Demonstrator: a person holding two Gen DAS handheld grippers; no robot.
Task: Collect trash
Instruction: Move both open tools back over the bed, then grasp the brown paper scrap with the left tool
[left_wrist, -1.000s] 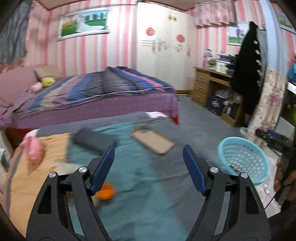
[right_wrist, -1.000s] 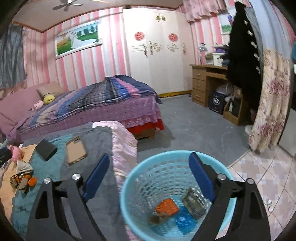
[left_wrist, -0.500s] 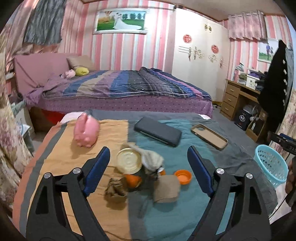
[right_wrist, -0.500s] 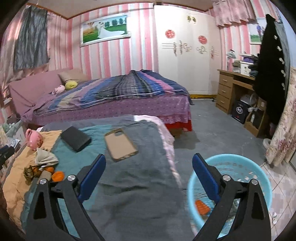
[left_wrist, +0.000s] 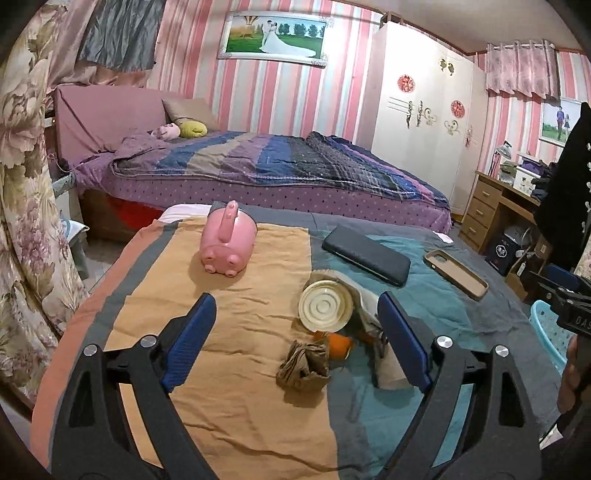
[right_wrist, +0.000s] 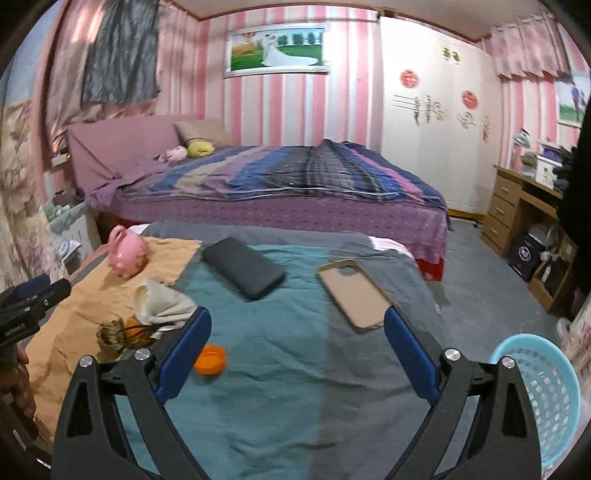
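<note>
A bed covered by a tan and teal blanket (left_wrist: 229, 387) is shown. Near its middle a small trash pile is seen: a round cream tin lid (left_wrist: 325, 305), a crumpled brown paper wad (left_wrist: 304, 365), orange peel (left_wrist: 339, 345). The wad is judged light and soft, best pinched across its folds. The left gripper (left_wrist: 295, 339), jaws just widened, is held apart and empty; the right gripper (right_wrist: 295, 356) likewise.

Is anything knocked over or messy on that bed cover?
Yes. The pink piggy bank lies tipped on its side on the orange cloth. Near it sits a messy heap: a tin can on its side, a crumpled brown wrapper and orange peel. An orange cap lies apart on the teal blanket.
</note>
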